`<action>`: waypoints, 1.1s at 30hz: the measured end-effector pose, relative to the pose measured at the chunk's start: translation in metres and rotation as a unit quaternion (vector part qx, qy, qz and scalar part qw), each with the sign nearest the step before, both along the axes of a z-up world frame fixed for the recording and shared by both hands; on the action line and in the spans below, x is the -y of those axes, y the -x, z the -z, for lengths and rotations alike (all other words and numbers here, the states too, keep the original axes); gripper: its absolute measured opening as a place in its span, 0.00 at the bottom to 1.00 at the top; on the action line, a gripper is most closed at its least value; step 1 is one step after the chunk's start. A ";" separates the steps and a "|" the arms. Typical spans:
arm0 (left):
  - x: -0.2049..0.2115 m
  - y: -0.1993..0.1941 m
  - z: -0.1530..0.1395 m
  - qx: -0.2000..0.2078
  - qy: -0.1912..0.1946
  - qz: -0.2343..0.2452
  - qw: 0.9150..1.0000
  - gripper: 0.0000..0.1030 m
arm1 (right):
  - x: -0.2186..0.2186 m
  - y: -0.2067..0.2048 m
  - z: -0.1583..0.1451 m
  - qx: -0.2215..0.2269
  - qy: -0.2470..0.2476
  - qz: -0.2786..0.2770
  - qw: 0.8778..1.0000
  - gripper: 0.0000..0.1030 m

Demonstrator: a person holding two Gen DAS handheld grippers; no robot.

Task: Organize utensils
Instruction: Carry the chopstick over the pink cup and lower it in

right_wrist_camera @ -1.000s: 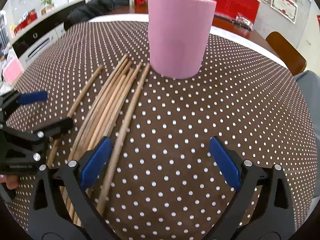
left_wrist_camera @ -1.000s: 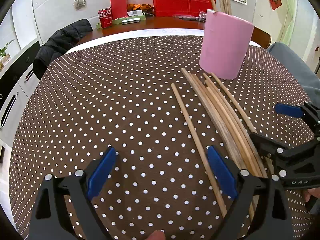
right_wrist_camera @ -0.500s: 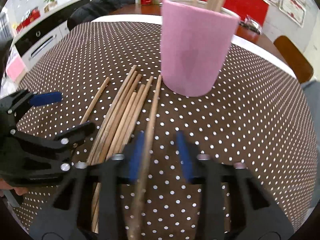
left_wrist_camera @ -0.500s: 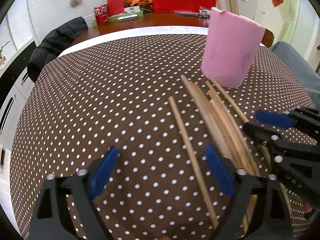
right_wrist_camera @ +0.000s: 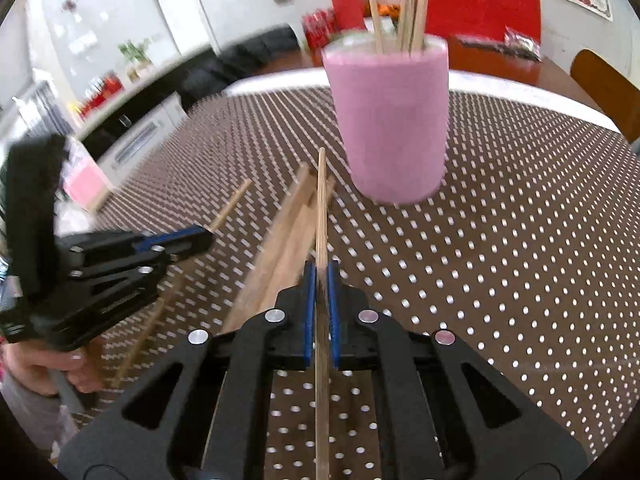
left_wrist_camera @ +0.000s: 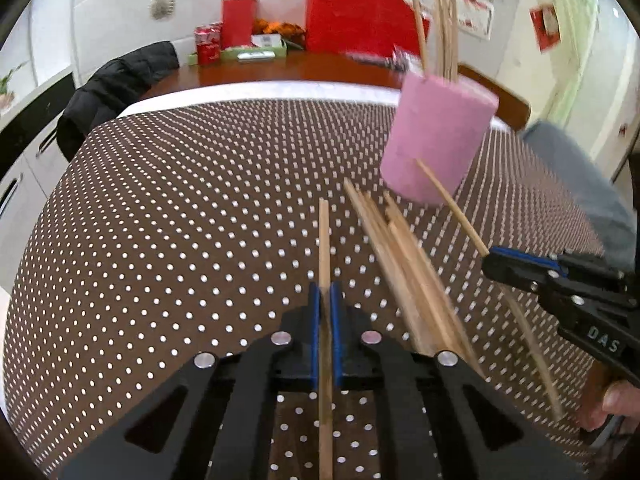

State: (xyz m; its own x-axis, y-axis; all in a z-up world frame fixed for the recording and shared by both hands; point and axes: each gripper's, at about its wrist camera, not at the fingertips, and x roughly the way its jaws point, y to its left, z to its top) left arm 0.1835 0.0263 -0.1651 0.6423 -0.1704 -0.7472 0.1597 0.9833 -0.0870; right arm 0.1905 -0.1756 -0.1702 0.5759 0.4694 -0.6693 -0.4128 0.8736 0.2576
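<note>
A pink cup stands on the dotted tablecloth with several chopsticks upright in it; it also shows in the right wrist view. A bundle of loose wooden chopsticks lies in front of it, also seen in the right wrist view. My left gripper is shut on one chopstick and holds it off the table. My right gripper is shut on another chopstick, lifted and pointing toward the cup. The right gripper shows in the left wrist view, and the left gripper in the right wrist view.
The brown polka-dot tablecloth covers the round table. A black jacket hangs at the far left. Red boxes and cans stand on the wooden table behind. A chair back stands at the far right.
Both grippers were open a second ago. The right closed on a chopstick first, then the left. Both chopsticks are now lifted off the table.
</note>
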 end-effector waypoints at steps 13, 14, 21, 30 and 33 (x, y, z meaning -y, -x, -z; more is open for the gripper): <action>0.013 0.008 -0.086 0.149 0.061 0.020 0.987 0.05 | 0.045 0.011 -0.057 0.106 -0.166 0.001 0.980 0.06; 0.015 0.007 -0.090 0.156 0.063 0.021 0.986 0.05 | 0.050 0.010 -0.058 0.105 -0.170 0.000 0.980 0.06; 0.033 -0.012 -0.134 0.238 0.093 0.044 0.966 0.05 | 0.060 0.003 -0.091 0.148 -0.190 0.010 0.970 0.06; 0.056 -0.043 -0.179 0.335 0.151 0.057 0.928 0.05 | 0.079 -0.033 -0.152 0.230 -0.229 0.059 0.944 0.06; 0.064 -0.052 -0.186 0.359 0.162 0.064 0.917 0.05 | 0.081 -0.048 -0.164 0.250 -0.234 0.069 0.937 0.06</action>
